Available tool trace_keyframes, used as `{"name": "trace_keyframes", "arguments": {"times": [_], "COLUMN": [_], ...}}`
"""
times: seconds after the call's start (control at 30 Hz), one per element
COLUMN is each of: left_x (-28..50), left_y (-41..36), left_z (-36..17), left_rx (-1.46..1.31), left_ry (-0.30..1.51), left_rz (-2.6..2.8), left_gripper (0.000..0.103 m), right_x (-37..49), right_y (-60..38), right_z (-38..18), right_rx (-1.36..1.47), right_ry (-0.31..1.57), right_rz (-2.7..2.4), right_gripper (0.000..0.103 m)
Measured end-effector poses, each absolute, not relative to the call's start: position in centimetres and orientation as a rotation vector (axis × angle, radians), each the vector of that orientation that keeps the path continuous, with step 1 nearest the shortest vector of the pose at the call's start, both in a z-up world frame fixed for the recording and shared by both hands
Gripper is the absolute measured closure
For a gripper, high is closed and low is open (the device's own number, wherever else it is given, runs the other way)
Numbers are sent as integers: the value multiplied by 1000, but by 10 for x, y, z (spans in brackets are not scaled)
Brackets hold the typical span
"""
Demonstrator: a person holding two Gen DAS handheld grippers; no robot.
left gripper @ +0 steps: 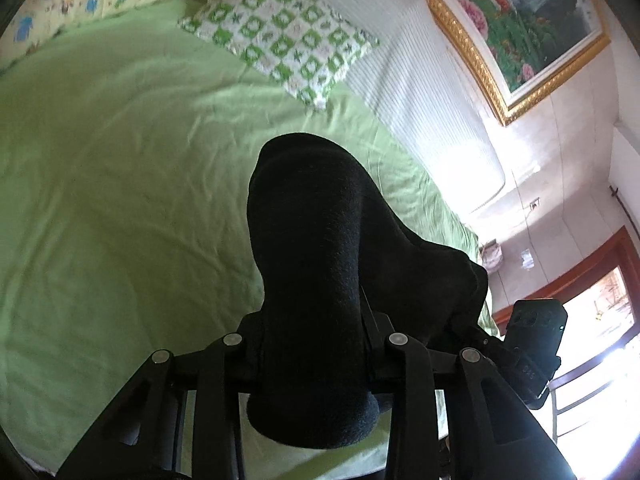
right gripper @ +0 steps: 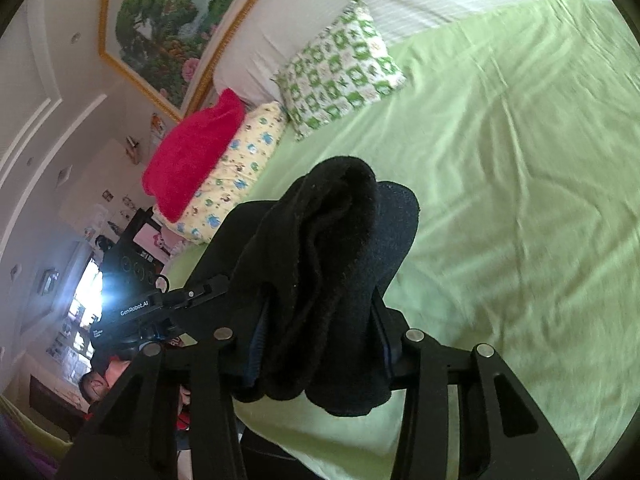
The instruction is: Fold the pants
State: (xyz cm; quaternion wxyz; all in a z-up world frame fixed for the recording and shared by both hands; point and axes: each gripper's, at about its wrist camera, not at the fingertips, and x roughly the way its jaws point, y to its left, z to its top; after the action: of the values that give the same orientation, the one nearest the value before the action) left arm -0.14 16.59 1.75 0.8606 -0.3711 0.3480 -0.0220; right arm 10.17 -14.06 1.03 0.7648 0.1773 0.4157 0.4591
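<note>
black fleece fills both views: the pants (left gripper: 316, 280) are bunched between the jaws of the left hand-held gripper (left gripper: 316, 344) and, at another part of the cloth, the right hand-held gripper (right gripper: 320, 332). each is partly closed and clamped on a thick wad, lifted above the green bed (left gripper: 120, 200). the cloth sticks up and forward past the fingertips, so its long axis probably runs sideways from one grip to the other (the span between them is out of view). neither hand looks nearer the open sheet. the patterned pillow (right gripper: 344, 68) lies at the far end.
</note>
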Motion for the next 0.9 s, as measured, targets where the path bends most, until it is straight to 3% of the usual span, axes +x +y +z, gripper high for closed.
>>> {"name": "trace_keyframes", "arguments": {"times": [0.9], "left_x": [79], "left_y": [256], "left_z": [-2], "left_rx": [-758], "left_ry": [706], "left_rz": [175], "left_gripper": [70], "right_x": [228], "right_y": [-10], "right_z": [-10], "right_rx": [282], "right_ry": [947], "right_rz": [1107], "right_gripper": [58]}}
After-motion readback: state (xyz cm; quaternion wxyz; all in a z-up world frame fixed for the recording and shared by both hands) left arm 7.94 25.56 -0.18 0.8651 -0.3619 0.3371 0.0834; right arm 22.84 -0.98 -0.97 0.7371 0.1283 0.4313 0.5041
